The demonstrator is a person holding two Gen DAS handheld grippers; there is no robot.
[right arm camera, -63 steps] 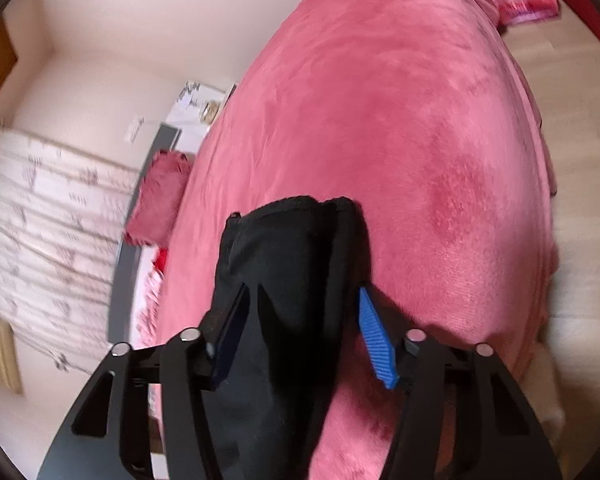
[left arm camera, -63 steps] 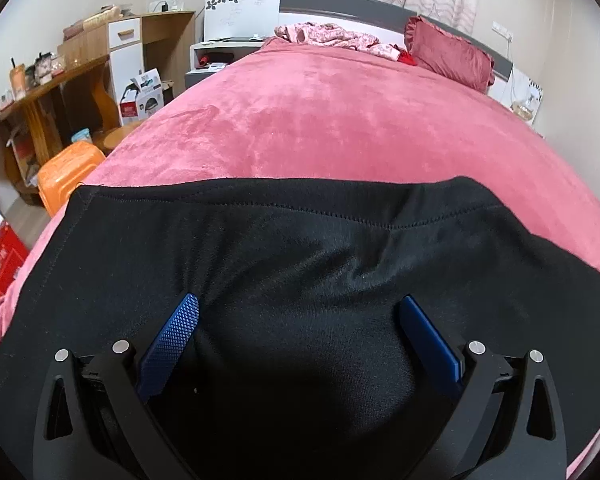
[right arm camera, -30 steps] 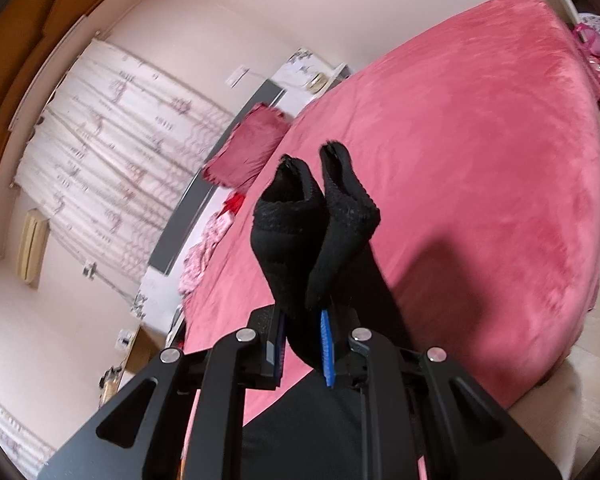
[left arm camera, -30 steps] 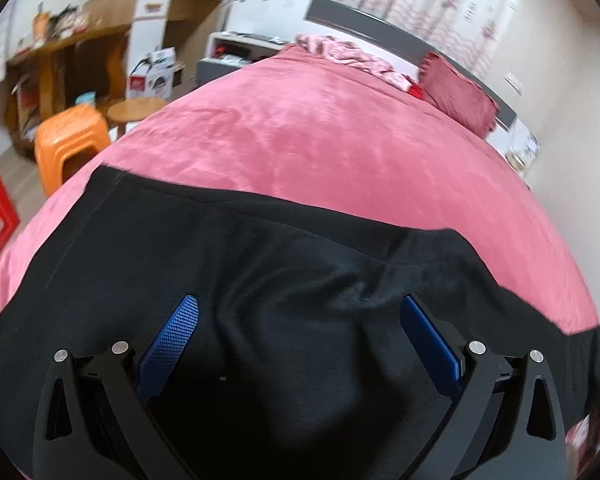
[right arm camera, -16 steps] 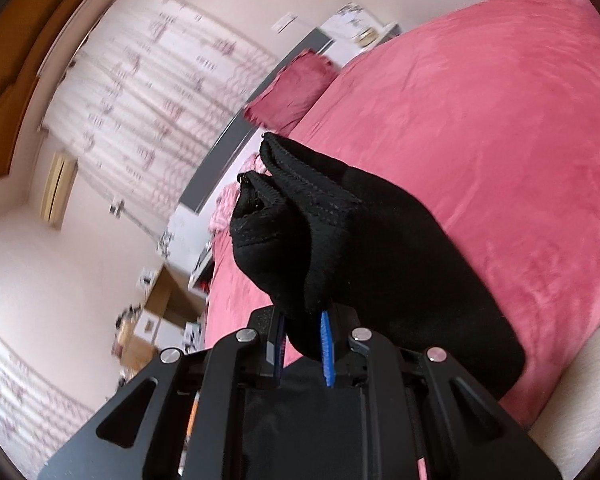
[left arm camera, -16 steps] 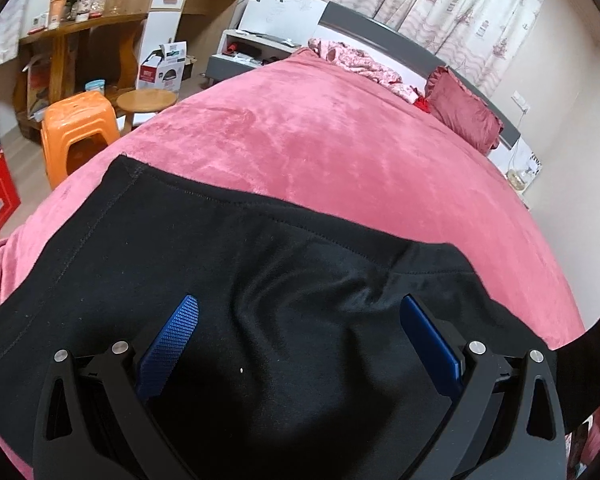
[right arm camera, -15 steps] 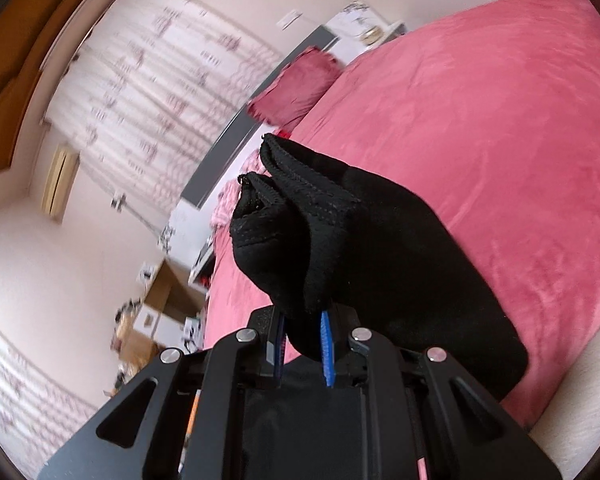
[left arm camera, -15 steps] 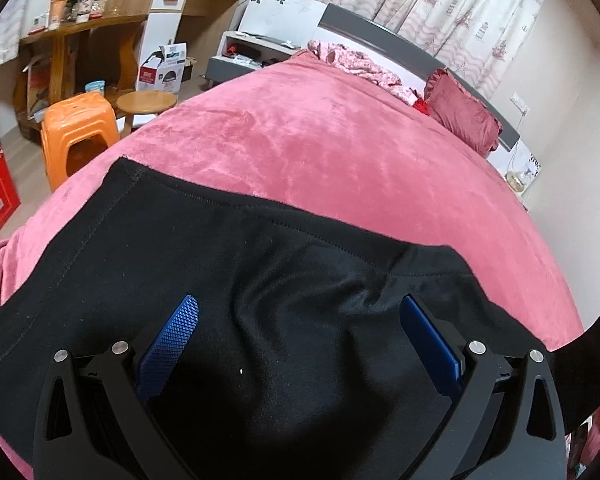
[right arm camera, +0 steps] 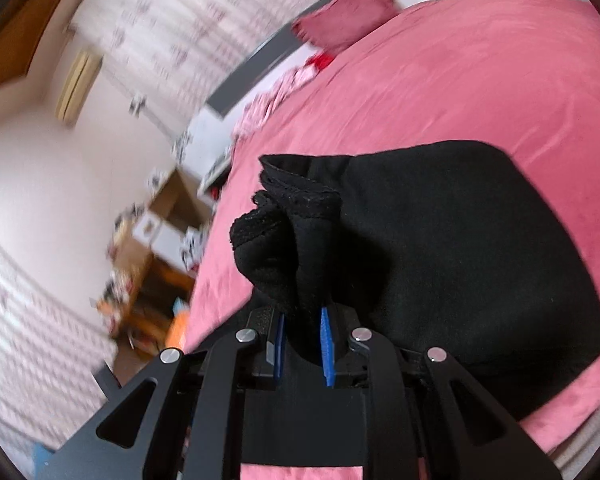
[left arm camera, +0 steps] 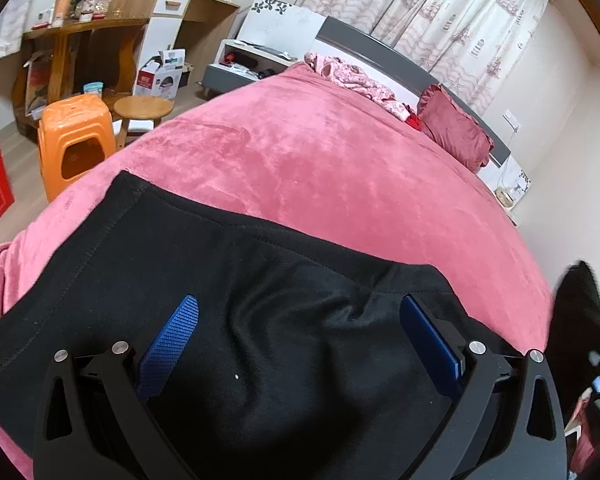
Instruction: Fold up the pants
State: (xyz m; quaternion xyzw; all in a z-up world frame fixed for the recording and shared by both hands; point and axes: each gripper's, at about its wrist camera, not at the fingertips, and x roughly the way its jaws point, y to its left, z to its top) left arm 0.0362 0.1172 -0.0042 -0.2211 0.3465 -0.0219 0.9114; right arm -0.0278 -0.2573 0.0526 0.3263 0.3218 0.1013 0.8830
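Black pants (left arm camera: 260, 280) lie spread on the pink bedspread (left arm camera: 320, 160), one stitched edge running across the left wrist view. My left gripper (left arm camera: 298, 300) is open just over the cloth, its blue pads (left arm camera: 172, 340) wide apart with nothing pinched. My right gripper (right arm camera: 302, 316) is shut on the bunched leg hems (right arm camera: 292, 232), held up above the rest of the pants (right arm camera: 460, 260), which lie doubled on the bed. At the right edge of the left wrist view the lifted black cloth (left arm camera: 580, 312) hangs in the air.
An orange plastic stool (left arm camera: 74, 140) and a round wooden stool (left arm camera: 142, 108) stand on the floor left of the bed, with a cluttered desk (left arm camera: 80, 28) behind. A red pillow (left arm camera: 456, 136) and pink patterned clothes (left arm camera: 352, 80) lie at the headboard.
The right gripper has swung round and rolled with the hems in it, so more of the doubled pants lies before it. The lifted cloth has come into the left wrist view. The left gripper has hardly moved.
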